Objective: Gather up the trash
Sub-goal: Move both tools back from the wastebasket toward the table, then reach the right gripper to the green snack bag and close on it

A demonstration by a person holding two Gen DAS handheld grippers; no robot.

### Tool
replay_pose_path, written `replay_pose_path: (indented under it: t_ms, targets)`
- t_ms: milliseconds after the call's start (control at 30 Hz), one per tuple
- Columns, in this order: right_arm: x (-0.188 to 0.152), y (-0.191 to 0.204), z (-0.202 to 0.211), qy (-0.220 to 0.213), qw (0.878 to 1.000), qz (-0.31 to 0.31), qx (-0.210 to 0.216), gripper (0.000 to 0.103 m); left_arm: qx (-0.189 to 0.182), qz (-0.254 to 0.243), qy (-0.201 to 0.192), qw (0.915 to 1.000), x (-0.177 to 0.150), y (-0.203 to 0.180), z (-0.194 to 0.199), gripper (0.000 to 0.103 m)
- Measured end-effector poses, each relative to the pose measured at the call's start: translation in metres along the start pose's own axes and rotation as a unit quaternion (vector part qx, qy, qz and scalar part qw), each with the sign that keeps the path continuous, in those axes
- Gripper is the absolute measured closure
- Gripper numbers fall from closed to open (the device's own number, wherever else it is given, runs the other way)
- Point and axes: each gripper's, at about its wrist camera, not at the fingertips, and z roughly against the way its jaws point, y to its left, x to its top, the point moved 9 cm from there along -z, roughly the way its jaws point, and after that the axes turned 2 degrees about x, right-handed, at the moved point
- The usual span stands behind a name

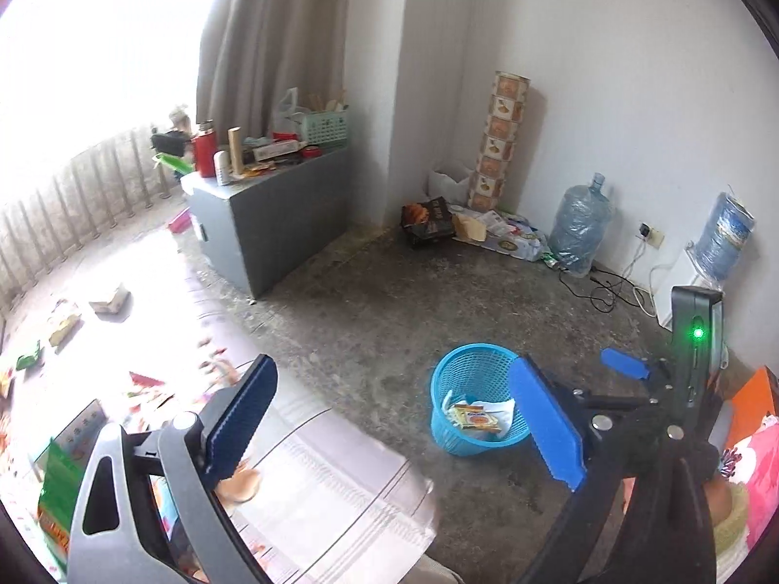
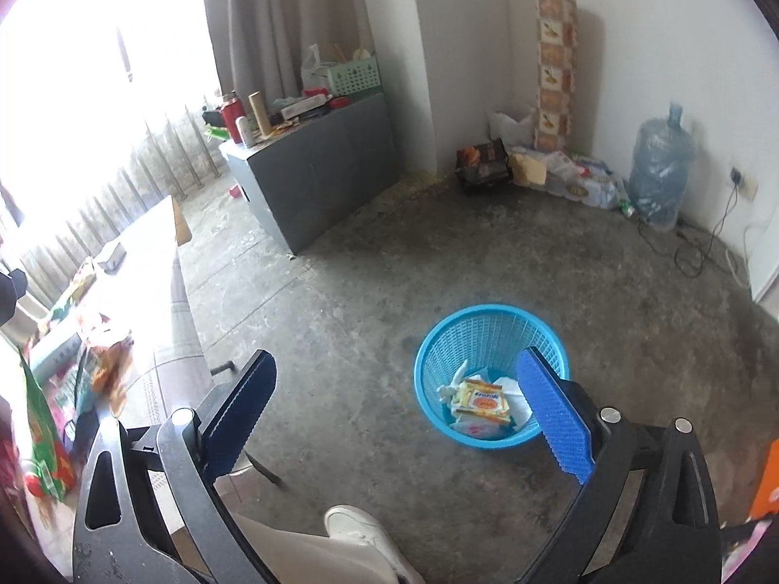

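A blue mesh basket [image 1: 474, 365] [image 2: 487, 336] stands on the concrete floor. It holds a yellow wrapper [image 1: 474, 419] [image 2: 483, 401] and white paper scraps. My left gripper [image 1: 393, 370] is open and empty over the edge of a cloth-covered table [image 1: 341, 486]; its right finger overlaps the basket's right side. My right gripper [image 2: 397, 357] is open and empty above the floor, with the basket behind its right finger. One blue finger of the right gripper [image 1: 623, 365] shows at the right of the left wrist view. Wrappers [image 1: 63, 326] and a green packet [image 1: 58, 486] [image 2: 44, 438] lie on the table.
A grey cabinet [image 1: 272, 224] [image 2: 321, 185] loaded with bottles stands by the curtain. Bags and boxes [image 1: 487, 228] fill the corner beside a water jug [image 1: 579, 228] [image 2: 657, 175]. Cables [image 1: 608, 292] run along the wall. A person's white shoe [image 2: 360, 530] is at the bottom.
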Motion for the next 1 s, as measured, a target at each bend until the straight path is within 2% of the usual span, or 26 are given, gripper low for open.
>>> replay_pose_path:
  t_ms: [100,267,400,567,800,900,1000]
  targets:
    - [0.002,0.028,0.007,-0.010,0.998,0.055,-0.026,0.008,0.033,0.032,-0.005,0.9989,-0.020,0.039,0.027,0.009]
    - [0.004,0.078,0.014,-0.023,0.992,0.125,-0.007,0.008,0.076,0.083,-0.017,0.9935,-0.056,0.100,0.067,0.009]
    - [0.006,0.118,0.024,-0.031,0.986,0.154,0.053,0.008,0.105,0.120,-0.028,0.9868,-0.089,0.146,0.100,0.009]
    - [0.008,0.160,0.035,-0.028,0.978,0.159,0.136,0.008,0.144,0.161,-0.042,0.9754,-0.131,0.192,0.144,0.009]
    - [0.007,0.221,0.052,-0.007,0.964,0.168,0.206,0.008,0.204,0.214,-0.077,0.9521,-0.175,0.247,0.203,0.009]
    - [0.009,0.240,0.054,0.015,0.959,0.156,0.236,0.008,0.212,0.238,-0.088,0.9437,-0.187,0.262,0.217,0.009]
    - [0.005,0.254,0.057,0.039,0.955,0.136,0.262,0.008,0.207,0.249,-0.096,0.9413,-0.193,0.270,0.221,0.009]
